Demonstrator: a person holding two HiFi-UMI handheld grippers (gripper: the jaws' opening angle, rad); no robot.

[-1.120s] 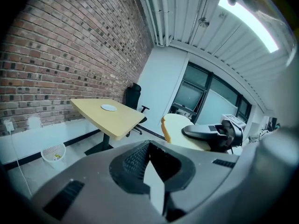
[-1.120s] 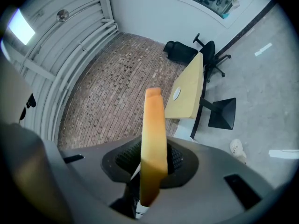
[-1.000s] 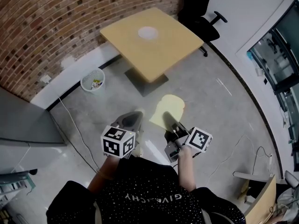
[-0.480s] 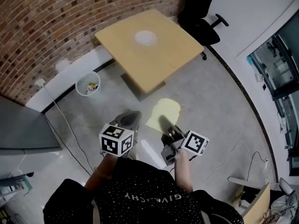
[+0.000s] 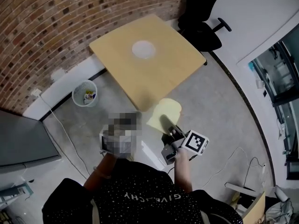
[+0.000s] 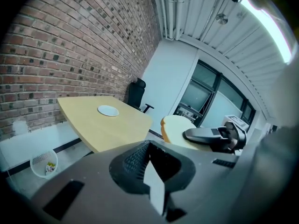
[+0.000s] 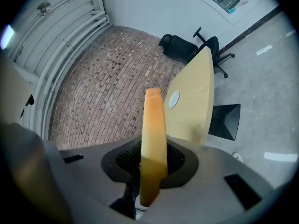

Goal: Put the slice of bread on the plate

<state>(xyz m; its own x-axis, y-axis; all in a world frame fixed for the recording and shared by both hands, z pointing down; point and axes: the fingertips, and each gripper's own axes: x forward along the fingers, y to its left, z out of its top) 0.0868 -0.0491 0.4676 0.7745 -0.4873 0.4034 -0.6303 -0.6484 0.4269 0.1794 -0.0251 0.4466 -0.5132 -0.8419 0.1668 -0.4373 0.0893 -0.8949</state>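
A white plate [image 5: 143, 49] lies near the middle of a light wooden table [image 5: 161, 80] ahead of me. My right gripper [image 5: 166, 122] is shut on a slice of bread [image 5: 165, 113], held in the air by its near end just short of the table's front corner. In the right gripper view the slice [image 7: 153, 129] stands edge-on between the jaws, with the plate [image 7: 174, 99] beyond it. My left gripper [image 6: 150, 161] is beside the right one, shut and holding nothing; a mosaic patch covers it in the head view. From the left gripper view I see the plate [image 6: 108, 110] and the bread [image 6: 177, 127].
A mesh wastebasket [image 5: 84, 92] stands by the brick wall [image 5: 51, 22] at the left. A black office chair [image 5: 202, 29] is behind the table's far right corner. Cables [image 5: 60, 125] trail over the grey floor. Glass panels [image 5: 280, 73] line the right side.
Both grippers have moved forward toward the table, the bread going with the right one. The table and plate now sit nearer and lower in the head view.
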